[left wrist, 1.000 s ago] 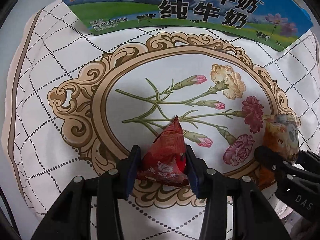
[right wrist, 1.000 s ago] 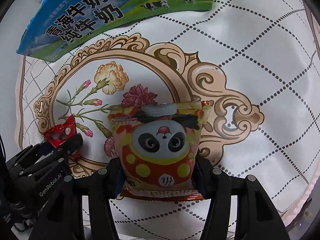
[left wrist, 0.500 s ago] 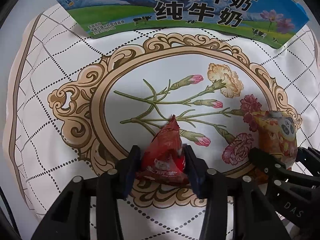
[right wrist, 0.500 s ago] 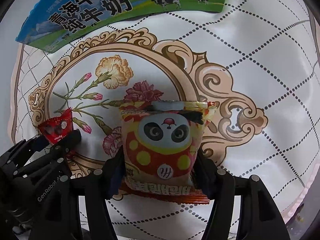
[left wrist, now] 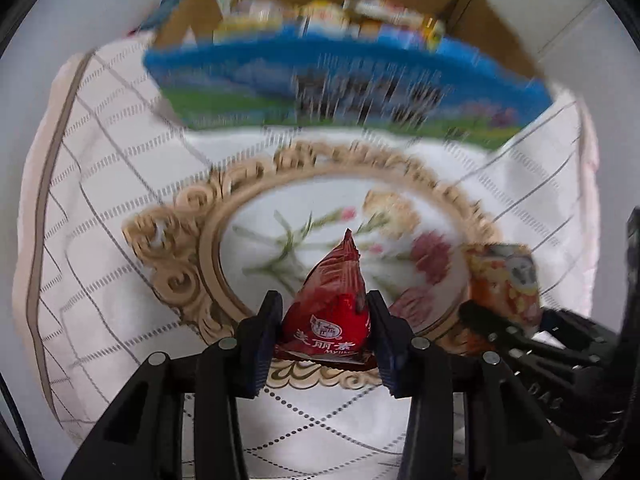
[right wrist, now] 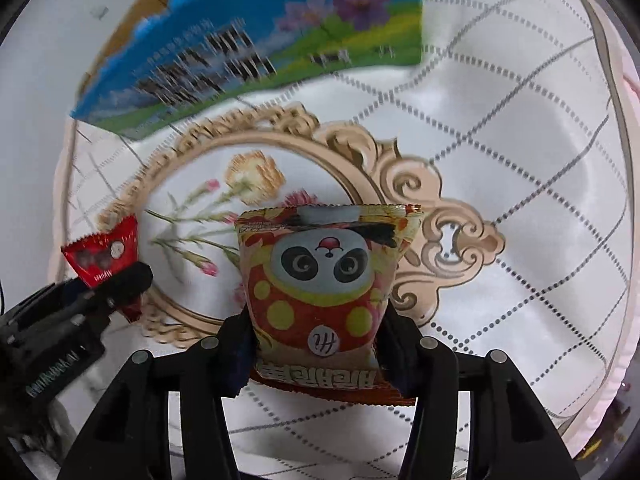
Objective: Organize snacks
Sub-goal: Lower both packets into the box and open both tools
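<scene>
My left gripper (left wrist: 326,334) is shut on a small red snack packet (left wrist: 330,312) and holds it above the flowered cloth (left wrist: 120,208). My right gripper (right wrist: 316,354) is shut on a panda snack bag (right wrist: 324,280), also off the cloth. Each gripper shows in the other's view: the panda bag at the right in the left wrist view (left wrist: 506,280), the red packet at the left in the right wrist view (right wrist: 106,254). Ahead stands an open cardboard milk box (left wrist: 348,80) with a blue and green printed front, holding several snacks (left wrist: 332,16). It also shows in the right wrist view (right wrist: 248,52).
The cloth (right wrist: 520,160) has a gold scroll frame and flower print (right wrist: 256,176) in the middle. The box flaps (left wrist: 480,8) stand open at the back. A white wall lies behind the box.
Both grippers have lifted with their snacks. The box now sits lower in both views and its open top with snacks has come into the left wrist view. The background is motion-blurred.
</scene>
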Available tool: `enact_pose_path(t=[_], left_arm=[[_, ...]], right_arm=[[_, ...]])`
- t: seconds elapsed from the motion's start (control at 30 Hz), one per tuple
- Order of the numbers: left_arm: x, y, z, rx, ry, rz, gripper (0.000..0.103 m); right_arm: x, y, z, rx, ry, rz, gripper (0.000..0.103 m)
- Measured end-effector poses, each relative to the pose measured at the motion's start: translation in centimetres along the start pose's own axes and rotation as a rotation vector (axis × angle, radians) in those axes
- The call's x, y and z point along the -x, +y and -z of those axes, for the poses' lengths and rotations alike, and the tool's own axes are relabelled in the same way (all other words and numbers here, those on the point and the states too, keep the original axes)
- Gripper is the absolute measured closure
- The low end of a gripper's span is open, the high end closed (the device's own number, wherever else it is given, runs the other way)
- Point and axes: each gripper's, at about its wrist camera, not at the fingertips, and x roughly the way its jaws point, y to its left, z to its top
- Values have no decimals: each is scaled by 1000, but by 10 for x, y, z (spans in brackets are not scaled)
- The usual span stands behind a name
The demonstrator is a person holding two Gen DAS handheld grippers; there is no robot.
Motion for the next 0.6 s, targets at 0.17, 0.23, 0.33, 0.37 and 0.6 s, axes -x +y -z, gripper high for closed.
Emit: enact_pose_path(t=[0.17,0.23,0.33,0.37,0.6], left_arm=[[49,-7,-42,-19,-78,64,63],[63,-9,-60,-32,-108,72,63],[80,-10,-94,-57,-145,69,63],[83,-11,-112,-65,-157,65,63],[62,-1,-211,-60,-114,30,63]], right_arm=[[56,10,-32,19,-97,-61,48],[78,15,-50,32,-134,-79,48],[106,22,-82,61,-190,-75,48],[114,25,-95,69,-207,-64,48],[114,25,-191,76,-245,37,48]])
